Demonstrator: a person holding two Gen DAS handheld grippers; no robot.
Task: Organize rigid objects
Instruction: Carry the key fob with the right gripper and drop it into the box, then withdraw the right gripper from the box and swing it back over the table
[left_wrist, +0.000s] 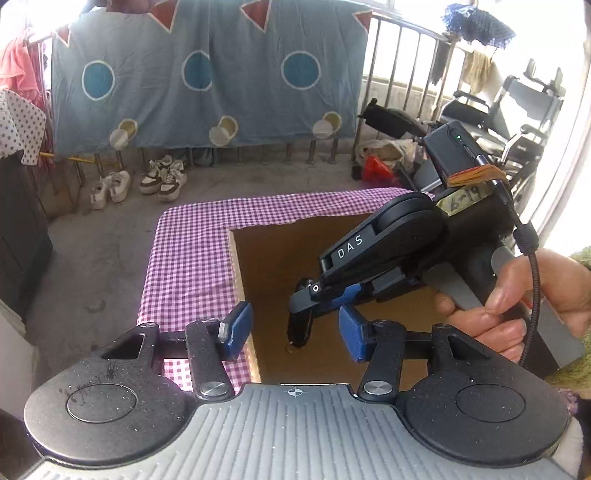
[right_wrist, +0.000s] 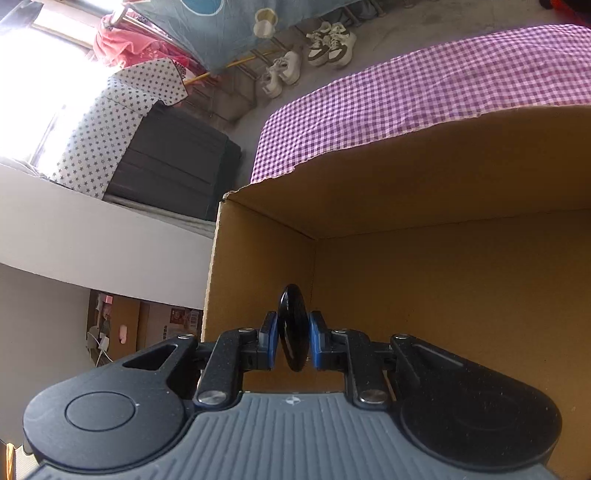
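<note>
Right gripper (right_wrist: 293, 341): we saw its blue fingers (right_wrist: 267, 339) nearly closed, clamped on a thin black disc-like object (right_wrist: 291, 328). We saw the object edge-on, its long axis running away from the gripper and its far end pointing into the cardboard box (right_wrist: 443, 206). We could not identify it further. In the left wrist view the same object (left_wrist: 301, 325) hung downward from the right gripper's (left_wrist: 314, 306) fingers, long axis close to vertical, above the box's brown floor and not touching it as far as we could tell.

Left gripper (left_wrist: 295, 328): we saw its blue fingers (left_wrist: 236, 328) partly open with nothing between the pads, positioned over the near left corner of the cardboard box (left_wrist: 236, 258).

Writing: we read "DAS" in white letters on the right gripper's black arm (left_wrist: 351, 249). We read a handwritten label (left_wrist: 465, 197) on its body as "6-19", with the first character uncertain. A green light (left_wrist: 458, 137) showed on the black module mounted above.

A person's hand (left_wrist: 517, 306) gripped the right gripper's handle, and a black cable ran down beside it.

The box sat on a surface (left_wrist: 192, 251) covered with purple-and-white checked cloth. Farther out we noted sneakers (left_wrist: 162, 179) on the concrete floor, a blue patterned sheet (left_wrist: 207, 74) hung over a railing, and a wheelchair (left_wrist: 517, 110) at right.
</note>
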